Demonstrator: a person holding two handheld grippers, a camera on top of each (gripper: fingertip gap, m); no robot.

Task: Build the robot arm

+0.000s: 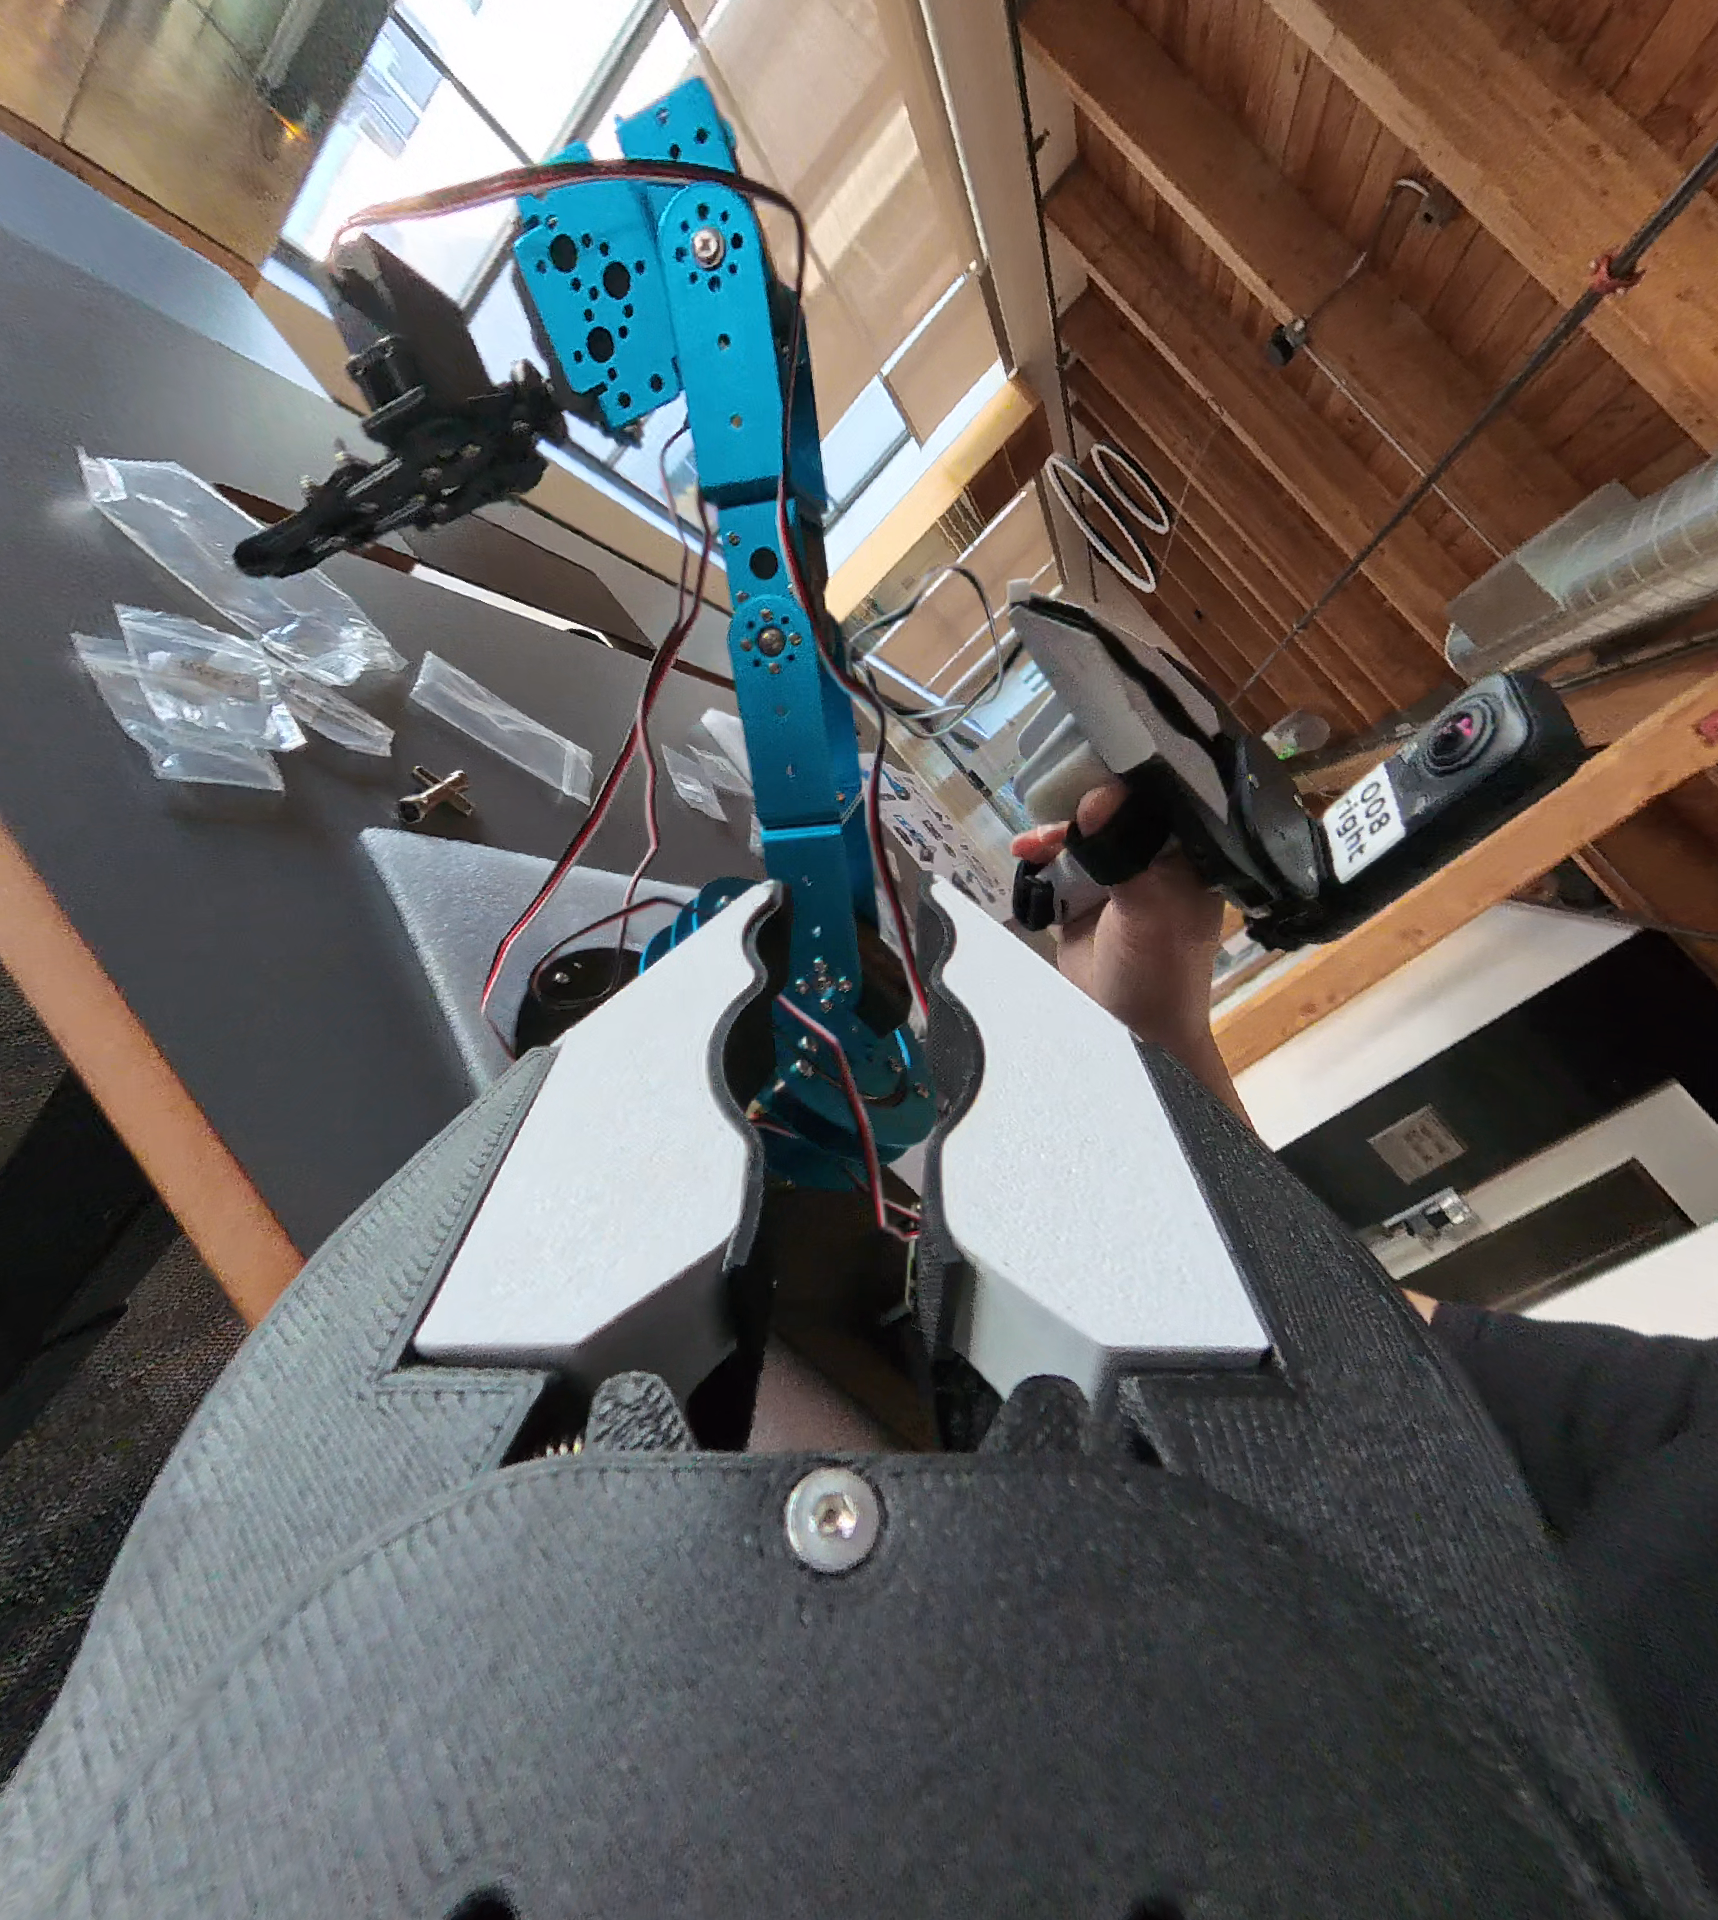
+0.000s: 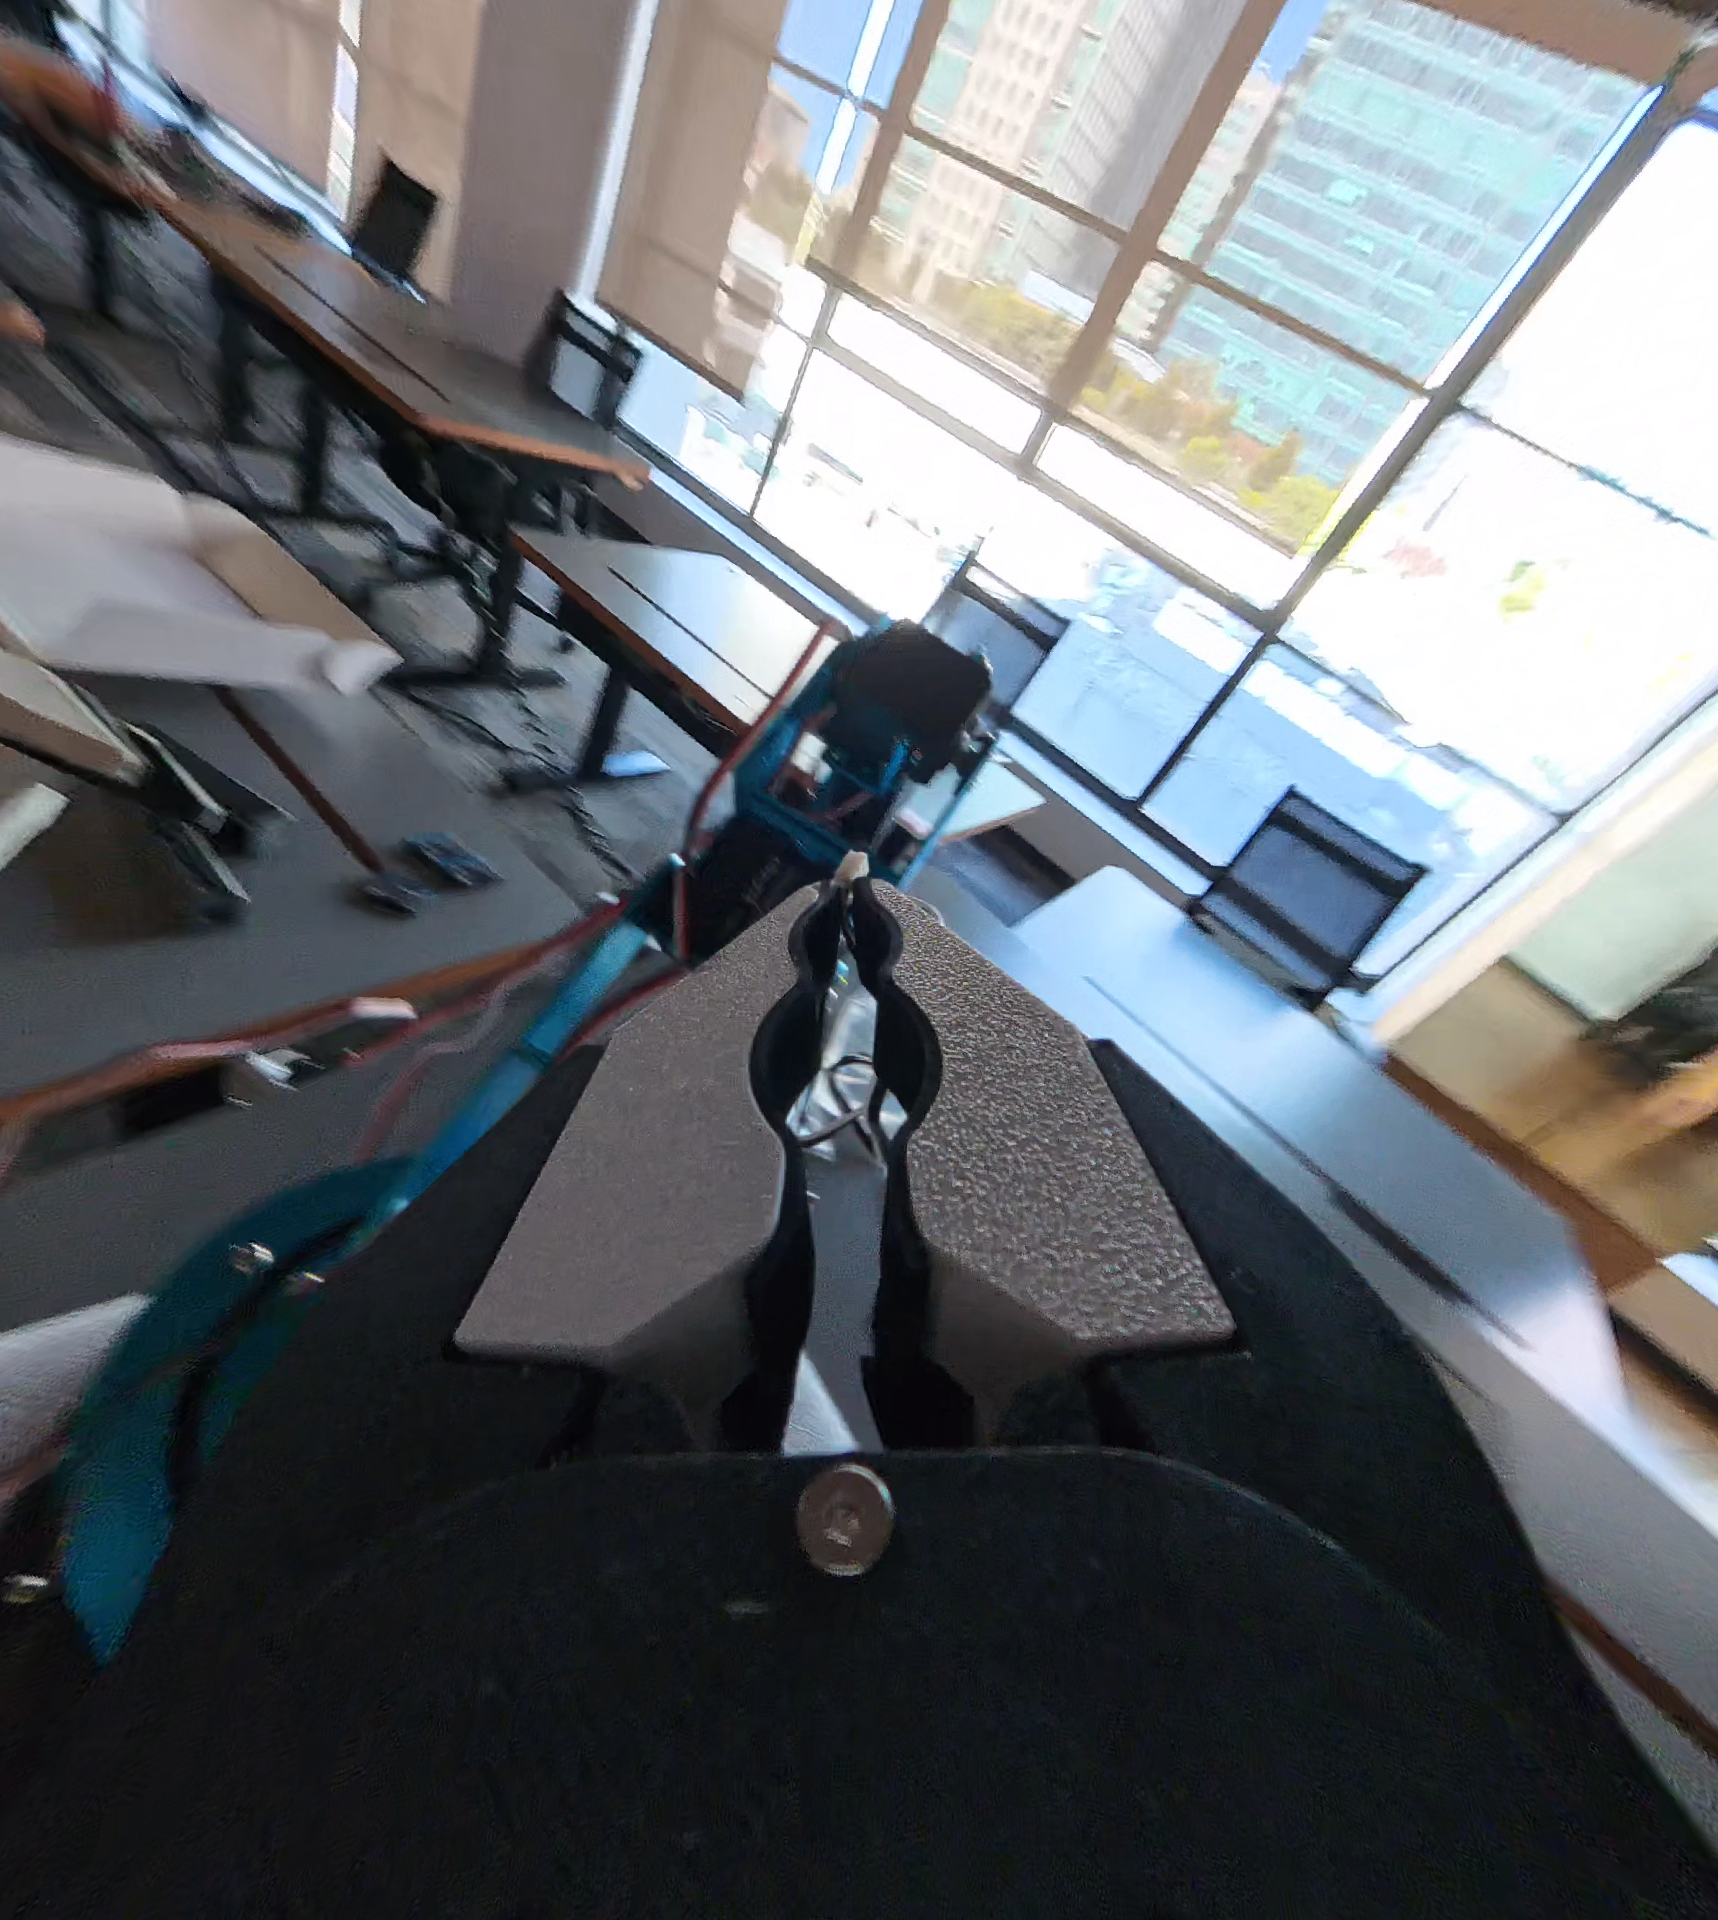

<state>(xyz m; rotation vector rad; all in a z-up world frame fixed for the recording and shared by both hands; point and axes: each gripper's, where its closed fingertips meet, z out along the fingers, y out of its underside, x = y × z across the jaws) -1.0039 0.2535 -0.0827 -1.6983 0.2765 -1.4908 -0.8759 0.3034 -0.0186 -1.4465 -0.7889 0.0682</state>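
Observation:
A blue metal robot arm (image 1: pixel 751 416) with a black claw (image 1: pixel 398 488) and red-and-black servo wires stands on a dark table (image 1: pixel 242 935). My left gripper (image 1: pixel 850 904) has its grey fingers closed around the arm's lower joint near its base. My right gripper (image 2: pixel 847 883) is shut on a small white wire connector (image 2: pixel 850 864), with thin wires running back between its fingers. It is next to the blue arm (image 2: pixel 564 1008) and the arm's black servo (image 2: pixel 912 675). In the left wrist view the right gripper (image 1: pixel 1026 613), held by a hand, is to the right of the arm.
Several clear plastic bags (image 1: pixel 200 675) and a small metal cross wrench (image 1: pixel 434 795) lie on the table left of the arm. A grey block (image 1: pixel 439 883) sits by the base. Other tables (image 2: pixel 439 384) and big windows (image 2: pixel 1250 312) lie beyond. Some 15 cm of space lies between my two pairs of fingers.

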